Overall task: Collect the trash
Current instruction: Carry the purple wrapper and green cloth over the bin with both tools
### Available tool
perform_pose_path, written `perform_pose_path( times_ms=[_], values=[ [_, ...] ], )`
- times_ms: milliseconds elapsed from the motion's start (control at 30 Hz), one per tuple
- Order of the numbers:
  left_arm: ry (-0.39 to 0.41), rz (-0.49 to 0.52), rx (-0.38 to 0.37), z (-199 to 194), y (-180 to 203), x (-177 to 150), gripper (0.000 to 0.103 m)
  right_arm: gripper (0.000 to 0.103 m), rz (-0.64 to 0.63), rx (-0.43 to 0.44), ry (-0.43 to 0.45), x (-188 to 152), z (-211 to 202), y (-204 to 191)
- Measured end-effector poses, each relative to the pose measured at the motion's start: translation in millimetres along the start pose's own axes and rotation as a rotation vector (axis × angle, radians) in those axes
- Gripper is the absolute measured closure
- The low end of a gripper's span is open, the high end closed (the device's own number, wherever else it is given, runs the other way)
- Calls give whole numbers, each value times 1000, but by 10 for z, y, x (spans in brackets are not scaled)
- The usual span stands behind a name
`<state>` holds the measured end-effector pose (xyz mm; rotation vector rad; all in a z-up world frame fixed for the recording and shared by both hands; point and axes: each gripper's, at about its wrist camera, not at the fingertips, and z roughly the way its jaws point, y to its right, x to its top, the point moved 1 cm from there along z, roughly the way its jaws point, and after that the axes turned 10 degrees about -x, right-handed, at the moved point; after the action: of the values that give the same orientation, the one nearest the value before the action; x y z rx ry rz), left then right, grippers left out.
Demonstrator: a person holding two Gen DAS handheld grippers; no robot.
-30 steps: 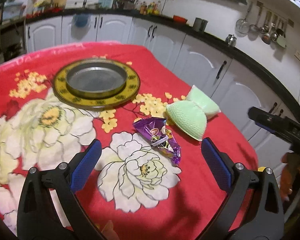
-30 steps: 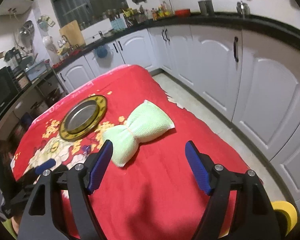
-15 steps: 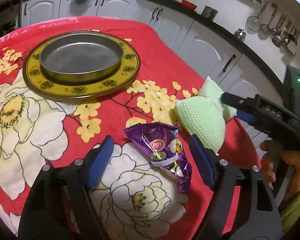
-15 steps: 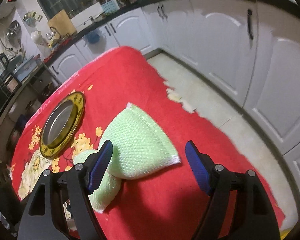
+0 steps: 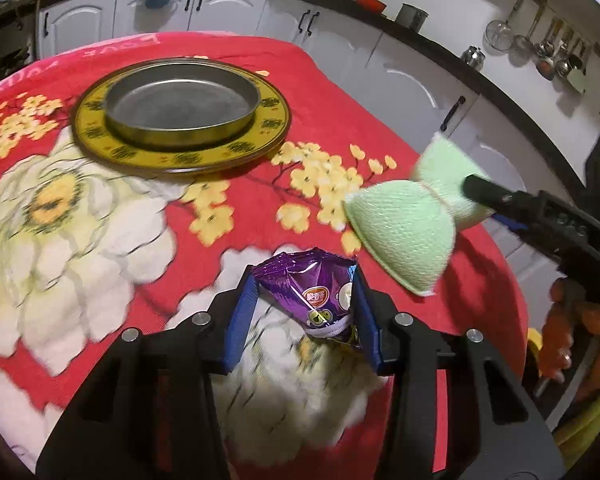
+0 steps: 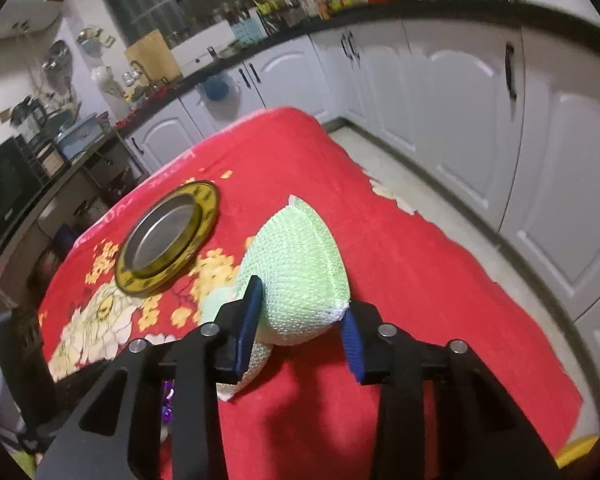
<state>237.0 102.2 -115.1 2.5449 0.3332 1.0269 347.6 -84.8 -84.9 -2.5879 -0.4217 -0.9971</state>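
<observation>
A purple snack wrapper (image 5: 310,294) lies on the red flowered tablecloth (image 5: 140,208). My left gripper (image 5: 305,304) is shut on it, a blue pad on each side. A light green mesh sponge tied like a bow (image 5: 408,228) is lifted off the cloth to the right. My right gripper (image 6: 300,320) is shut on one lobe of the green sponge (image 6: 300,272); the other lobe hangs below the left finger. In the left wrist view the right gripper (image 5: 480,196) reaches in from the right, held by a hand.
A round metal pan on a yellow-rimmed plate (image 5: 180,116) sits at the far middle of the table; it also shows in the right wrist view (image 6: 166,236). White kitchen cabinets (image 6: 460,128) and floor lie beyond the table's right edge (image 6: 480,280).
Both grippers moved in and closed: the left on the purple wrapper, the right on the green sponge. The sponge has tilted and lifted off the cloth.
</observation>
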Motion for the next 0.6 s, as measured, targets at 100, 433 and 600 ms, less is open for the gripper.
perform_pose_path(
  times_ms=[100, 433, 600],
  values=[
    [22, 1, 29, -180, -69, -81, 66, 71, -37, -18, 42, -95, -214, -108],
    [115, 11, 72, -722, -78, -222, 66, 73, -93, -49, 129, -422, -852, -363],
    [166, 25, 63, -977, -1, -231, 66, 73, -86, -41, 150, -569, -1120, -419]
  ],
)
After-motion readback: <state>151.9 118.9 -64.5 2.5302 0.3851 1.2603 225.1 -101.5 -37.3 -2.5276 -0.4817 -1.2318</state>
